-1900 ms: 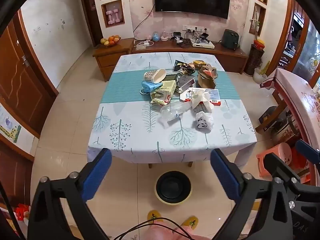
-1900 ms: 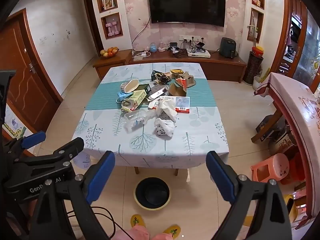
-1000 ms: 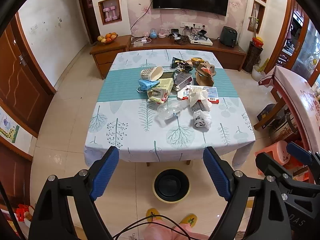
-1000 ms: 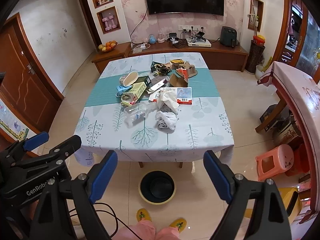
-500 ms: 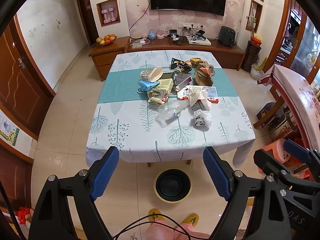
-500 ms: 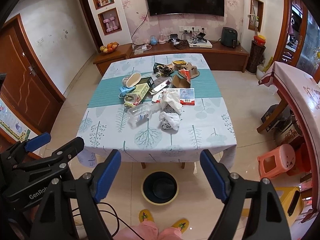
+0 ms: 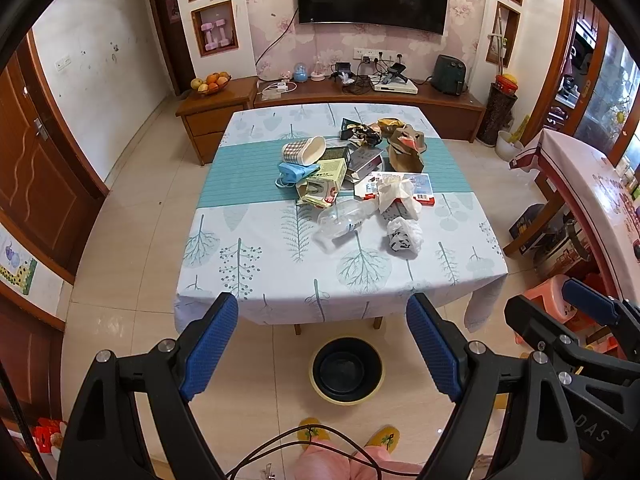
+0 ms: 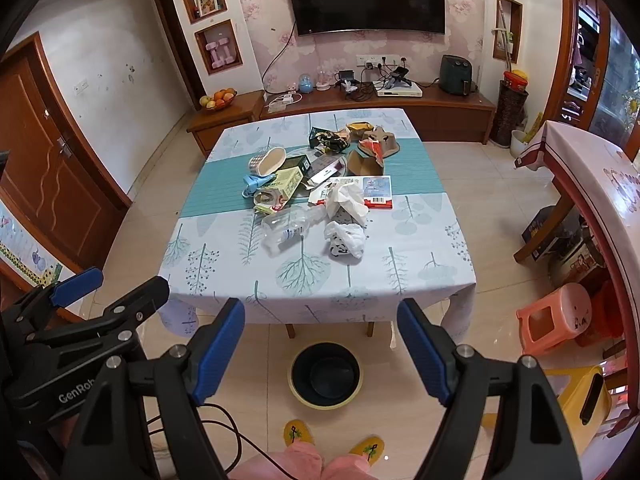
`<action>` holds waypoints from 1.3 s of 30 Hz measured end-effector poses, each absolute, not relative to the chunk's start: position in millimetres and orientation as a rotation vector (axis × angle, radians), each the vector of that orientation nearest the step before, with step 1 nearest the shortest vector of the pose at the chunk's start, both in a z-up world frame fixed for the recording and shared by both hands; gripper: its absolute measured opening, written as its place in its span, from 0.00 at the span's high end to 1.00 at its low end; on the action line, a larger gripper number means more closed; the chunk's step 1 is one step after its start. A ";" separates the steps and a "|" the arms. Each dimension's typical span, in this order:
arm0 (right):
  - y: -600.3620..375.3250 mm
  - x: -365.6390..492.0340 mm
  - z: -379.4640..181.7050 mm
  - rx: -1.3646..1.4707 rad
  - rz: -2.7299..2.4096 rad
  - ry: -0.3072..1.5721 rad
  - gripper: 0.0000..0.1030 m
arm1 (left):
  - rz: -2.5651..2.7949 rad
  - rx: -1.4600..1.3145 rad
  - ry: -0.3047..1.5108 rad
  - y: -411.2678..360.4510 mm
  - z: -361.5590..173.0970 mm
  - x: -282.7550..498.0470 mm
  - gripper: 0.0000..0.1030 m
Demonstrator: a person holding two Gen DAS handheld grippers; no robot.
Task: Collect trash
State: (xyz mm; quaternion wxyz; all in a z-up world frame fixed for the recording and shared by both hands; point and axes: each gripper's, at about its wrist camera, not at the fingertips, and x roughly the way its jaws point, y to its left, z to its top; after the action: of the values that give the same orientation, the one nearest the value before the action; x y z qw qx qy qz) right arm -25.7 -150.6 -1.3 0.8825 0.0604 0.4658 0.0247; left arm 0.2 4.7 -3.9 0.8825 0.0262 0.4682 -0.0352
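Both claws spread wide and empty – left claw (image 7: 322, 344), right claw (image 8: 320, 350) – trash pile (image 7: 352, 176) at twelve o'clock mid-bench (image 7: 256, 248), black bin (image 7: 347, 369) on floor below near bench edge.

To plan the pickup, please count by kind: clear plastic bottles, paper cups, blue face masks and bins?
Clear plastic bottle: 1
Paper cup: 1
Blue face mask: 1
Bin: 1
Total: 4
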 end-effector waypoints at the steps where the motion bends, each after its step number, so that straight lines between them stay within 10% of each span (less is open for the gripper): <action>1: -149.1 -27.3 -1.4 0.129 0.049 0.970 0.23 | -0.077 0.055 0.974 5.6 -3.4 -0.7 0.17; 39: -130.0 -22.9 -7.4 0.178 -0.018 0.986 0.27 | -0.154 0.055 1.010 29.1 -6.1 22.6 0.17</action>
State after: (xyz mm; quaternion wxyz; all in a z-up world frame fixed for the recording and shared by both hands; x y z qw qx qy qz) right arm -22.9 -130.0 -7.4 0.8771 0.0853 0.4725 -0.0085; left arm 22.6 29.1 -6.1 0.8721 0.0265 0.4830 -0.0737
